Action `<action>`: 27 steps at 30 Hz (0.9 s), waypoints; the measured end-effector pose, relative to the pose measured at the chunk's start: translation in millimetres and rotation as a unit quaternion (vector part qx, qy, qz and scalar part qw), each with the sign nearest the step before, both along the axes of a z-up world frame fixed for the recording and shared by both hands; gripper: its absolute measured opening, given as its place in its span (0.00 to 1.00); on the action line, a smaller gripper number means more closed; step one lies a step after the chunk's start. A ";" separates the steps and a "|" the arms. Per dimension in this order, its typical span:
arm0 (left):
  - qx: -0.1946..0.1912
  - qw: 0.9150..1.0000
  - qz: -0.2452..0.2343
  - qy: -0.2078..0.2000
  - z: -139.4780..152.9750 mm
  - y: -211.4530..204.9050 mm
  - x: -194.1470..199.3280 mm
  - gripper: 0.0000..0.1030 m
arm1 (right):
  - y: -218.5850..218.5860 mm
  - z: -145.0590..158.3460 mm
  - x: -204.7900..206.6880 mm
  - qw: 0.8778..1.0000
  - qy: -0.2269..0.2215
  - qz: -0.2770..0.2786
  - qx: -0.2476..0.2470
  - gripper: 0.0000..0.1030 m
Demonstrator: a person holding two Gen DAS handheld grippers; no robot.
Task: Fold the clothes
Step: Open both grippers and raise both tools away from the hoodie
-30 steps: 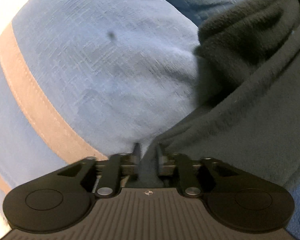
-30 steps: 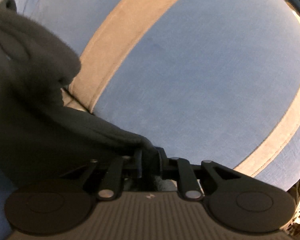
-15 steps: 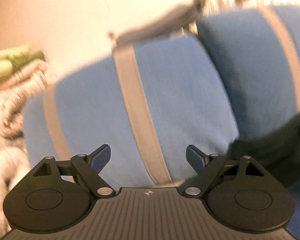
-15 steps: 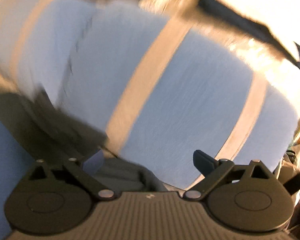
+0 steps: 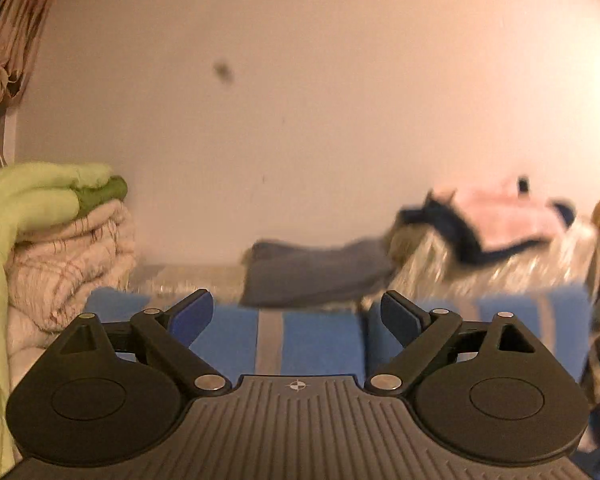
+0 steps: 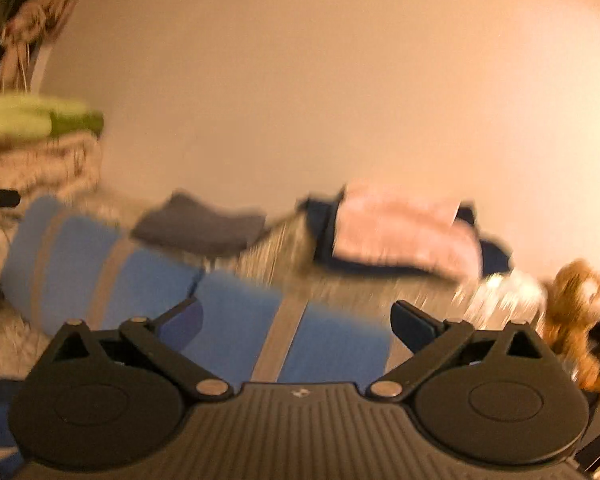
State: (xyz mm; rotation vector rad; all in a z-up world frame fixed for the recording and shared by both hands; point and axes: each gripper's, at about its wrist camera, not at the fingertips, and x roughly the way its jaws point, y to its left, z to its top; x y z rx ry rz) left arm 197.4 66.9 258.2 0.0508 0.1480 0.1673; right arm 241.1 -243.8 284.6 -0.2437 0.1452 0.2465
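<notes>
Both jaws have just been opening: the left gripper and right gripper are spread wide, with nothing between them. A folded grey garment is seen lying atop the blue striped cushions, beside a pink one.

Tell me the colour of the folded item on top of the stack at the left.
Light green folded item, darker green at one end; sharpest in the left wrist view.

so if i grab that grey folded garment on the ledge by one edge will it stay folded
Probably not. The grey garment lies limp and sagging, so it looks soft and floppy. Lifted by one edge, it would likely unfold; it seems light.
</notes>
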 end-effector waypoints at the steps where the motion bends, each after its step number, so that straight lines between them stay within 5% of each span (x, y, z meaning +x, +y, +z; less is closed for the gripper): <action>1: -0.001 1.000 -0.005 -0.004 9.4 0.7 -7.9 0.90 | -3.5 13.3 -8.6 1.000 -0.011 0.004 0.003 1.00; 4: 0.004 0.999 -0.035 -0.009 29.0 5.4 -31.6 0.90 | -15.7 48.1 -32.7 0.999 -0.031 0.006 0.011 1.00; 7: 0.012 0.999 -0.040 -0.006 21.0 12.7 -47.2 0.90 | -17.5 45.6 -42.6 1.000 -0.030 0.006 -0.002 1.00; 12: -0.001 1.000 0.003 0.028 -49.5 38.2 -57.9 0.90 | 1.3 -49.6 -24.3 0.998 0.035 0.029 -0.038 1.00; 21: -0.105 0.988 0.100 0.050 -189.3 119.5 -96.1 0.90 | 42.0 -268.5 -19.7 0.989 0.127 0.075 0.008 1.00; 27: -0.171 0.975 0.135 0.046 -229.4 175.6 -140.4 0.90 | 68.1 -335.3 -34.2 0.988 0.136 0.068 0.014 1.00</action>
